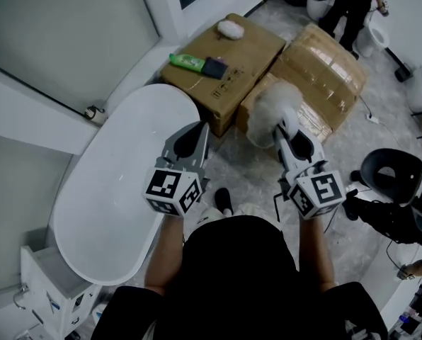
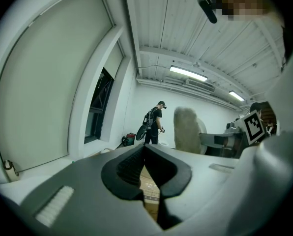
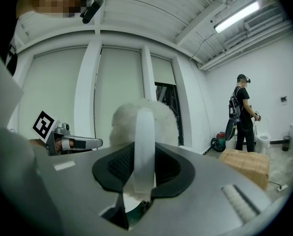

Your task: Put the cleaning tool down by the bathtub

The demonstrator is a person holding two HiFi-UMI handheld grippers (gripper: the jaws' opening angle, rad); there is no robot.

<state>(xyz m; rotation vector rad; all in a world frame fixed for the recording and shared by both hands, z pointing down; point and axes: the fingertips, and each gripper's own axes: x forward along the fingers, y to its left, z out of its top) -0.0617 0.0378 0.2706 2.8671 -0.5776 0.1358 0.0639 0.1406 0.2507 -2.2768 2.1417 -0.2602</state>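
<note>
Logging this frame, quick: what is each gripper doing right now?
Left gripper: closed, nothing in it.
Right gripper: closed on the handle of the fluffy white brush.

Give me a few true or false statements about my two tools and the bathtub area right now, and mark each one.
1. The right tool is clamped on a fluffy white duster. True.
2. The left tool holds a green bottle. False: it is shut on nothing, and the green bottle lies on a cardboard box.
3. The duster lies inside the bathtub. False: it is held in the air to the right of the bathtub.
4. The bathtub is on the person's left side. True.
</note>
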